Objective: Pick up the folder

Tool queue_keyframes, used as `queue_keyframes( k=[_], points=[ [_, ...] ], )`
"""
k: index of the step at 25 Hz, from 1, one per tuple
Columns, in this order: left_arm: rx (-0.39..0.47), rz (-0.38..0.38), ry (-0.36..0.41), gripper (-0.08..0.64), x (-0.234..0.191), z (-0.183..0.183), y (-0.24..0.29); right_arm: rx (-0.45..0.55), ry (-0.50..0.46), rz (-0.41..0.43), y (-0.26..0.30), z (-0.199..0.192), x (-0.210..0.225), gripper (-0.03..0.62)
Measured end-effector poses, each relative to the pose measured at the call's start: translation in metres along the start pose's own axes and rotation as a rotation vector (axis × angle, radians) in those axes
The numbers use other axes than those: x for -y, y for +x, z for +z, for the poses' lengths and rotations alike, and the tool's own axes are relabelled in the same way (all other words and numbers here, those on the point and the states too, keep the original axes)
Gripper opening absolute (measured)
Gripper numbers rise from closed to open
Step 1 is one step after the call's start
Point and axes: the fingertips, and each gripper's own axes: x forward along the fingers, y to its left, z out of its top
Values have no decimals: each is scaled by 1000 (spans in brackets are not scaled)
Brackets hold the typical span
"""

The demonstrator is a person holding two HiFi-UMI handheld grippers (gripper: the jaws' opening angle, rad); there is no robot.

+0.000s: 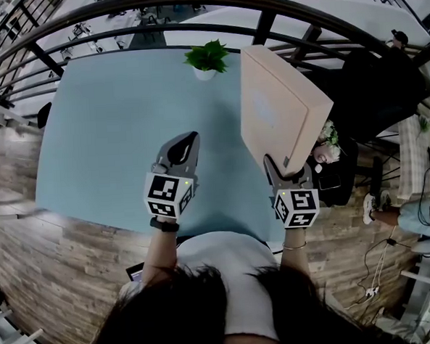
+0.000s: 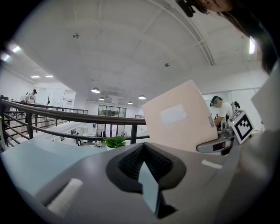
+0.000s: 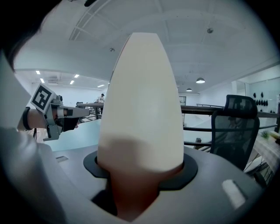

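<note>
Even ceiling light — fisheye-bent edges (dark corners), near parts blurred.

Open-plan office, upper level. A black railing (image 2: 65,114) is running past the far edge of the light-blue worktop (image 1: 104,138), and desks (image 1: 83,30) are showing on a lower floor beyond it. Round ceiling lights (image 2: 95,90) are glowing overhead. A mesh office chair (image 3: 234,127) is standing at the right. A potted plant (image 1: 207,59) is sitting at the worktop's far edge. Cables (image 1: 377,267) are trailing over the wood floor (image 1: 53,265) at the right, near a seated person (image 1: 414,213).
</note>
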Motion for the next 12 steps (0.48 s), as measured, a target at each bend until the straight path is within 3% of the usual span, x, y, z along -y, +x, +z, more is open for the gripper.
queue_keyframes(
  k=[12],
  points=[
    [-3,-10,10,57,3,0,2,13,-7,0,-1,7,0,267]
  ],
)
